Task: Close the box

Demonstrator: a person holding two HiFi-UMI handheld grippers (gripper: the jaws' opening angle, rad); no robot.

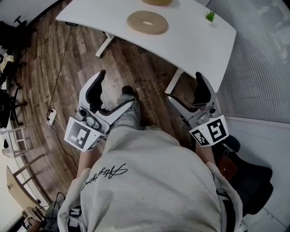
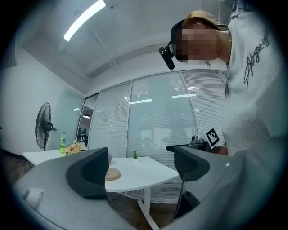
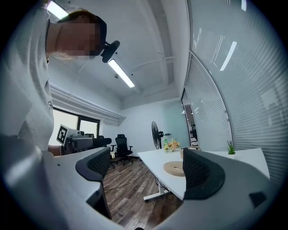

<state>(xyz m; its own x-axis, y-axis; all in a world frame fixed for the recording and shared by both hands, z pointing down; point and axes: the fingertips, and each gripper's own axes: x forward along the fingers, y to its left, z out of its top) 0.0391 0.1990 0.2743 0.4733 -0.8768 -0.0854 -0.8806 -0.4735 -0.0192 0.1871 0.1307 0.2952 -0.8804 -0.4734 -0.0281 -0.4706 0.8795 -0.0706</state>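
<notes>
- The left gripper (image 1: 114,90) is held level in front of the person, on the left. Its jaws stand wide apart, with only air, floor and the far table between them in the left gripper view (image 2: 140,168).
- The right gripper (image 1: 185,89) is held level on the right, close to the table's near edge. Its jaws are also spread wide and grip nothing (image 3: 148,168).
- The two grippers are well apart, one at each side of the person's body, and each carries its marker cube at the near end.
- No view shows a box that can be told for certain.
- The white table (image 1: 190,36) stands ahead, beyond both grippers. A flat tan ring (image 1: 133,21) lies on it, towards the far side.
- A second tan round thing (image 1: 157,2) sits farther off, cut by the picture's top edge. What it is cannot be told.
- A small green plant (image 1: 210,16) stands at the table's far right corner.
- A pedestal fan (image 3: 156,132) and a bunch of flowers (image 3: 171,144) show at the table's far end.
- The wood floor (image 1: 68,68) spreads to the left, where a power strip (image 1: 52,117) lies with its cable.
- A glass wall with blinds (image 1: 263,59) runs along the right.
</notes>
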